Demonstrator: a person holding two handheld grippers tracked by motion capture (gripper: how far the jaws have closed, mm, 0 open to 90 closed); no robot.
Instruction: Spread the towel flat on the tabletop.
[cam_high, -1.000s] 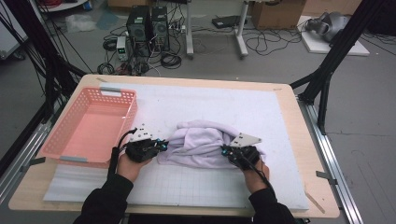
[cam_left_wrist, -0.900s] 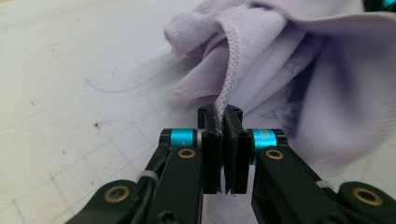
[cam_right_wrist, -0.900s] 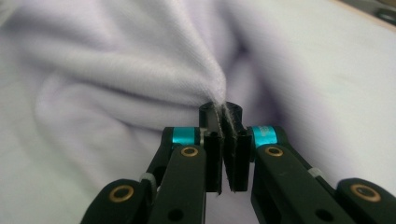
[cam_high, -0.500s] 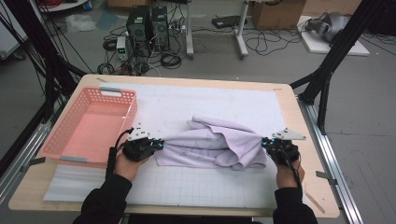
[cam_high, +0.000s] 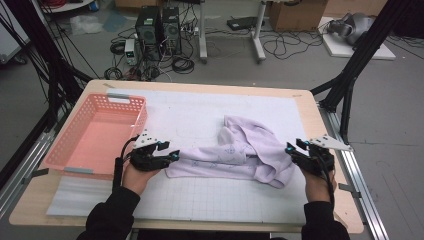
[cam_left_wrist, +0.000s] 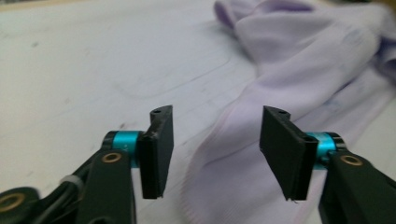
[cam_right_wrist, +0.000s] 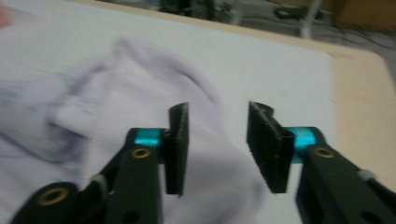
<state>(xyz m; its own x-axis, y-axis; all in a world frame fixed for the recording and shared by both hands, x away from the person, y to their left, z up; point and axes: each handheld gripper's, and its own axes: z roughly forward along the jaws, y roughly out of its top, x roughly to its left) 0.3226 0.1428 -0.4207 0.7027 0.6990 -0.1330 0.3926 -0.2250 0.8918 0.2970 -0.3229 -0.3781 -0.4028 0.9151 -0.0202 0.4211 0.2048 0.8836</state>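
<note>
A lilac garment (cam_high: 239, 152) lies stretched across the middle of the white gridded mat (cam_high: 200, 200), well to the right of the pink plastic basket (cam_high: 95, 135) that sits at the mat's left edge. The cloth is pulled out long and flat toward the basket side and bunches into rumpled folds on the side away from it.

The left gripper (cam_high: 172, 156) sits low over the mat between the basket and the garment, just beside the cloth's near hem. Its jaws have just been opening and now stand spread; in the left gripper view (cam_left_wrist: 215, 149) the hem of the garment (cam_left_wrist: 261, 154) runs through the gap beneath them, but neither pad presses on it.

The right gripper (cam_high: 291, 148) is at the garment's far end from the basket, just beside the bunched folds and close to the mat's right edge. Its jaws too have just been opening and stand apart. In the right gripper view (cam_right_wrist: 217, 144), which is blurred, the rounded fold of the cloth (cam_right_wrist: 140, 126) lies under and behind the left-hand pad, and the pads grip nothing.

Both dark sleeves come in from the table's near edge.
</note>
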